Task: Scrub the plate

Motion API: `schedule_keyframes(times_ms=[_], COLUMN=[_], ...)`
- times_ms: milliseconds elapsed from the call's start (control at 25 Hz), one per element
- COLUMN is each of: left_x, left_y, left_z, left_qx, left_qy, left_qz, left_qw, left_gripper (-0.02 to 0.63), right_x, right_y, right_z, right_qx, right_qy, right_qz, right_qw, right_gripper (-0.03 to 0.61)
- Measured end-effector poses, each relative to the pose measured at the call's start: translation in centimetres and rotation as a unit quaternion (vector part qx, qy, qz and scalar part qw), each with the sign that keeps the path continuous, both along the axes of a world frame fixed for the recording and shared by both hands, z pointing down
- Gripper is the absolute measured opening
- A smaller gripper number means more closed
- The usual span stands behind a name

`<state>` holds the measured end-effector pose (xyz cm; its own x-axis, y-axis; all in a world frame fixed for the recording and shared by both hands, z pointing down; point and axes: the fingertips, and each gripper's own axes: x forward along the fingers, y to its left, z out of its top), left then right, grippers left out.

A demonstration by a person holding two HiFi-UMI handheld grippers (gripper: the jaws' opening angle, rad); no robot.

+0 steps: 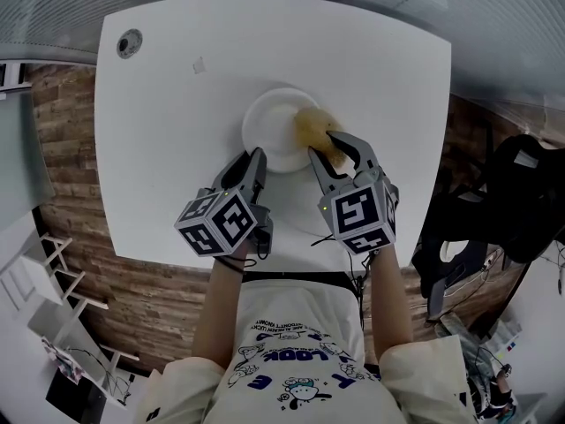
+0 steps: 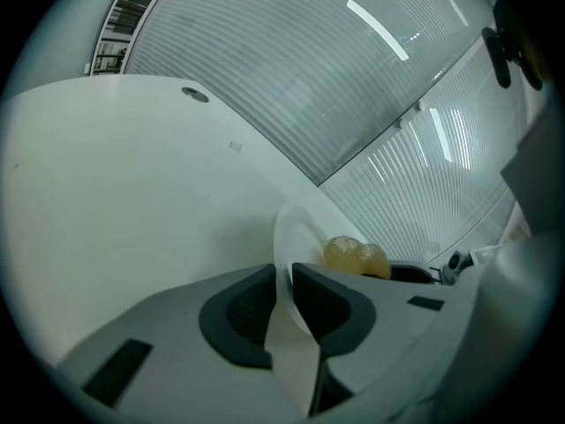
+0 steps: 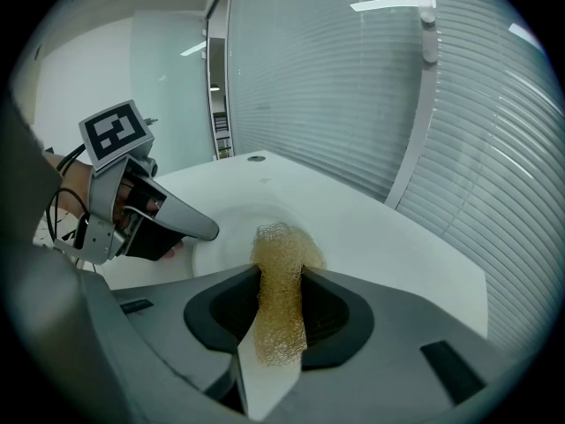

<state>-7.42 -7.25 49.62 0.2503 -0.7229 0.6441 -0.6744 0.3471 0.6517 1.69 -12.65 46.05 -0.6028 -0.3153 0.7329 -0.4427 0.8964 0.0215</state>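
Note:
A white plate [image 1: 272, 117] lies on the white table [image 1: 168, 122], just ahead of both grippers. My left gripper [image 1: 250, 159] is at the plate's near left edge; in the left gripper view the plate's rim [image 2: 296, 237] runs between the jaws of that gripper [image 2: 284, 276], and they are shut on it. My right gripper [image 1: 331, 146] is shut on a yellow mesh scrubber [image 1: 311, 126], which rests on the plate's right side. In the right gripper view the scrubber [image 3: 282, 246] stands pinched in that gripper [image 3: 281, 283] above the plate [image 3: 225, 237], with the left gripper [image 3: 181, 219] opposite.
A round grommet [image 1: 130, 42] and a small pale scrap [image 1: 199, 64] sit at the table's far left. A black chair [image 1: 521, 193] stands to the right of the table. Slatted blinds [image 3: 353, 87] run behind the far edge.

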Motion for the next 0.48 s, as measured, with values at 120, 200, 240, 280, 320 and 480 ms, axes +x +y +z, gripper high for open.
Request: schedule_keyframes(times_ms=[120, 200, 240, 280, 320, 480], left_x=[0.0, -0.1, -0.1, -0.2, -0.2, -0.2], left_y=[0.0, 0.0, 0.0, 0.0, 0.0, 0.2], left_z=[0.2, 0.3, 0.3, 0.3, 0.3, 0.6], left_qx=[-0.001, 0.0, 0.0, 0.0, 0.0, -0.005], left_qy=[0.018, 0.023, 0.026, 0.032, 0.039, 0.055], left_qz=[-0.01, -0.012, -0.015, -0.02, -0.027, -0.044], left_qw=[0.9998, 0.9997, 0.9995, 0.9993, 0.9989, 0.9975], left_gripper=[0.08, 0.077, 0.073, 0.067, 0.058, 0.048], right_x=[0.1, 0.0, 0.0, 0.0, 0.0, -0.1], right_y=[0.0, 0.0, 0.0, 0.0, 0.0, 0.1], right_z=[0.0, 0.0, 0.0, 0.0, -0.1, -1.1], right_qx=[0.0, 0.001, 0.002, 0.004, 0.005, 0.014], right_qy=[0.0, 0.002, 0.003, 0.003, 0.003, -0.007], right_qz=[0.0, -0.001, -0.001, -0.001, -0.001, 0.002], right_qw=[1.0, 1.0, 1.0, 1.0, 1.0, 1.0], right_gripper=[0.12, 0.12, 0.12, 0.12, 0.12, 0.12])
